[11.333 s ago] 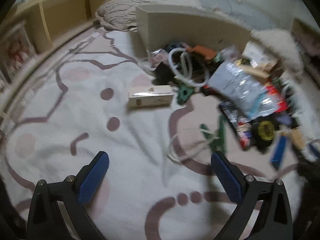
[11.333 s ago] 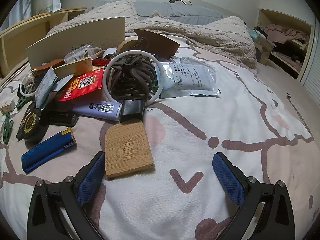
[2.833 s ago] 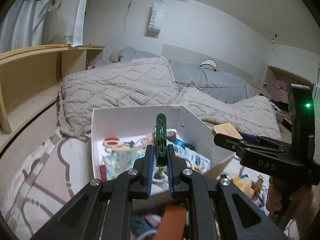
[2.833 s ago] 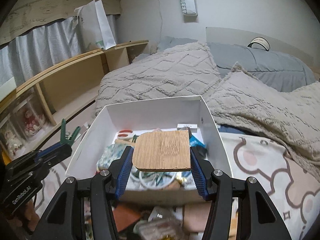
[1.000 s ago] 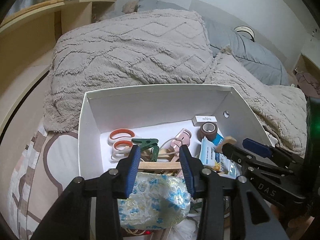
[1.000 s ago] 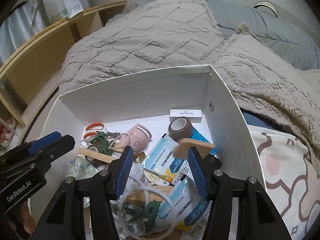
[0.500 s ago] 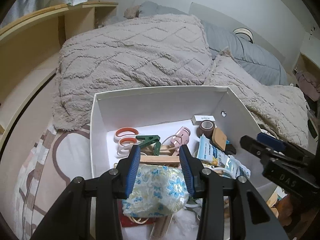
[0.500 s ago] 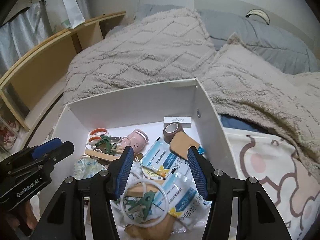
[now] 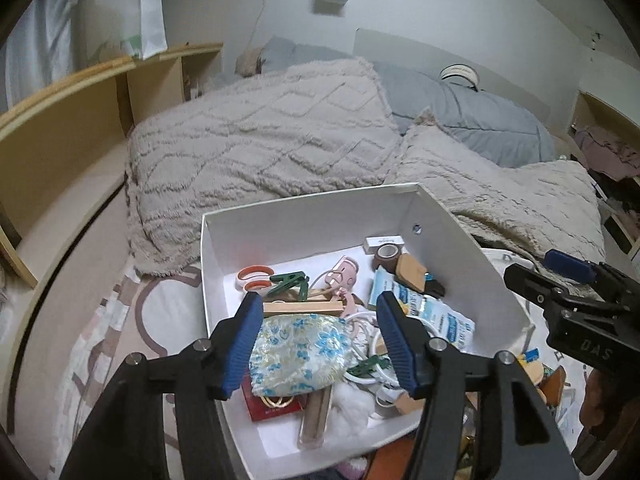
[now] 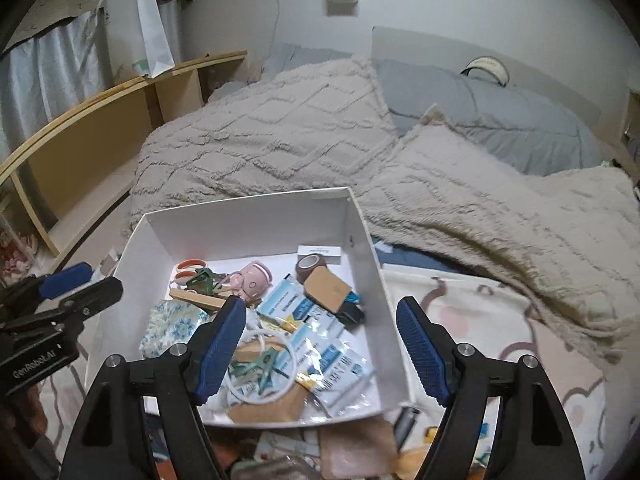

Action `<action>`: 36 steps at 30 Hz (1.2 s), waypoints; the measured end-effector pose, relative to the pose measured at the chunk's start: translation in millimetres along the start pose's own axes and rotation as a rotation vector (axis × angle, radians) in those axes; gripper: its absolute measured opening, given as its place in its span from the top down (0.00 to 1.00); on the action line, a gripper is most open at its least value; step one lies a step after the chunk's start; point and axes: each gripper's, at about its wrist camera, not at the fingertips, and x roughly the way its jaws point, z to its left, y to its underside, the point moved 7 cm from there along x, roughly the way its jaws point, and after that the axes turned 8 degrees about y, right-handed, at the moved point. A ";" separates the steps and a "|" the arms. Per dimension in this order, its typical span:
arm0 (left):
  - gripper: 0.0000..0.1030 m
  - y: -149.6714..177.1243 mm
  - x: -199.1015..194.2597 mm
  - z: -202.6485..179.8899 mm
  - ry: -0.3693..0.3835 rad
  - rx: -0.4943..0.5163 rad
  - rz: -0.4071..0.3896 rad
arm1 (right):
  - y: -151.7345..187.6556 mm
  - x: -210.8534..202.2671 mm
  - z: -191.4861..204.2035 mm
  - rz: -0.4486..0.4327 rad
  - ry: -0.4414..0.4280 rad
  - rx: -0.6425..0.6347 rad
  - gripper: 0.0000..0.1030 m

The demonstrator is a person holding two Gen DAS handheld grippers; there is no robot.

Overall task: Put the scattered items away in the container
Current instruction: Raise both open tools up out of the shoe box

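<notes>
The left gripper point(image 9: 318, 338) hangs above the near left part of the white cardboard box point(image 9: 304, 216), its jaws spreading with nothing pinched between them. Under it in the box lie a floral fabric pouch point(image 9: 300, 354), a wooden stick point(image 9: 302, 307) with its long axis running left to right, orange-handled scissors point(image 9: 254, 278) and a green clothespin point(image 9: 290, 280). Toward the box's right wall, a wood-backed brush point(image 10: 328, 289) lies aslant, its long axis running from the brown tape roll point(image 10: 310, 265) at the far end down to its dark end, which points to the near right. Blue-and-white sachets point(image 10: 328, 354) carry print too small to read. The right gripper point(image 10: 320, 346) hovers over the box's near right side, jaws likewise opening and empty. Items outside the box's near edge are blurred and cut off. In the right wrist view the left gripper's body reads "GenRobot.AI"; in the left wrist view the right gripper's reads "DAS".
</notes>
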 end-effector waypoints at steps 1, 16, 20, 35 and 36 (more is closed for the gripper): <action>0.32 -0.3 -3.7 -2.1 0.002 0.002 -0.006 | 0.6 -6.0 -2.6 -0.007 0.005 0.001 0.24; 0.01 2.9 -85.6 -42.3 0.026 0.065 -0.137 | 12.5 -92.1 -26.7 -0.127 0.079 -0.016 0.00; 0.00 8.2 -102.6 -50.3 0.035 0.073 -0.162 | 20.0 -113.0 -32.8 -0.155 0.100 -0.006 0.00; 0.00 54.3 -155.1 -76.6 0.086 0.123 -0.200 | 83.8 -167.7 -53.9 -0.196 0.091 0.060 0.00; 0.00 58.7 -157.6 -78.5 0.085 0.127 -0.202 | 91.0 -172.0 -56.4 -0.194 0.092 0.068 0.00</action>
